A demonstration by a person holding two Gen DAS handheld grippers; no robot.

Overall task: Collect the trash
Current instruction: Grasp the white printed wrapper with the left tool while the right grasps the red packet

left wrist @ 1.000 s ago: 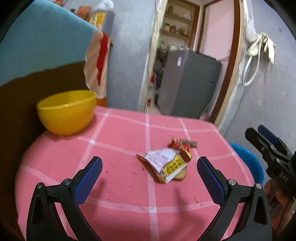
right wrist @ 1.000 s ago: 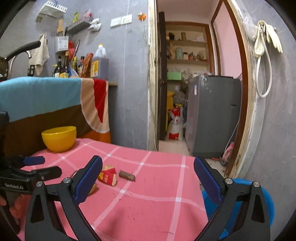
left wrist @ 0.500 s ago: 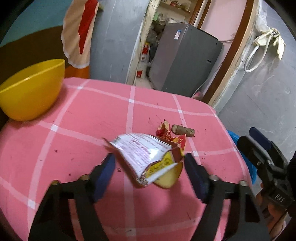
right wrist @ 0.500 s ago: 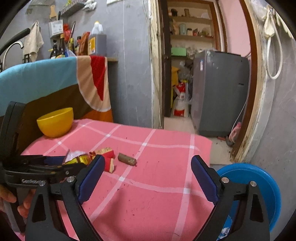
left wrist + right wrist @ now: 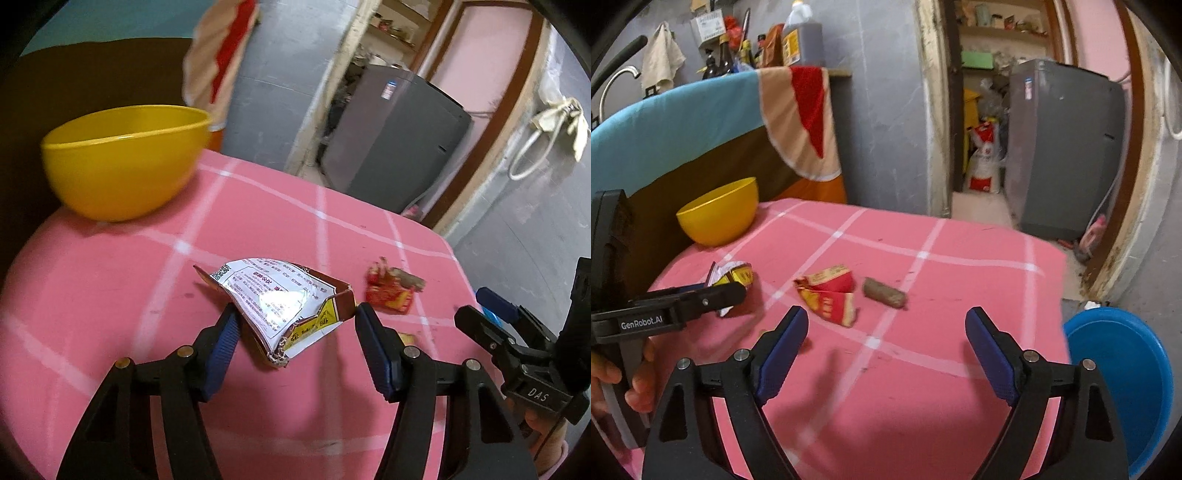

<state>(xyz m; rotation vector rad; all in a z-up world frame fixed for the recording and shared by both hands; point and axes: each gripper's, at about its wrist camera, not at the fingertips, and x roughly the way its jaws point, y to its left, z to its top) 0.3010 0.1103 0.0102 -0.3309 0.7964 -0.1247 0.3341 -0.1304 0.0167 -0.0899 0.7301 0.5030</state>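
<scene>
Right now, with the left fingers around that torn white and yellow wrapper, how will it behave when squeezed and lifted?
The torn wrapper looks thin and creased, so it will probably crumple rather than resist the left gripper. Its shiny foil face may be slippery against the pads. It seems very light, with a curled edge raised off the pink tablecloth, so it may shift or flutter if nudged.

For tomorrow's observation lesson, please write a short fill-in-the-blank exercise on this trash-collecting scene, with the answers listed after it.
1. The left gripper is closing around the silver and yellow ______, its fingers on either side of it.
2. The bowl at the far corner of the pink tablecloth is coloured ______.
3. The brown stub lies just beside the ______ wrapper.
4. The right gripper holds ______.

Missing words: wrapper; yellow; red; nothing
</scene>
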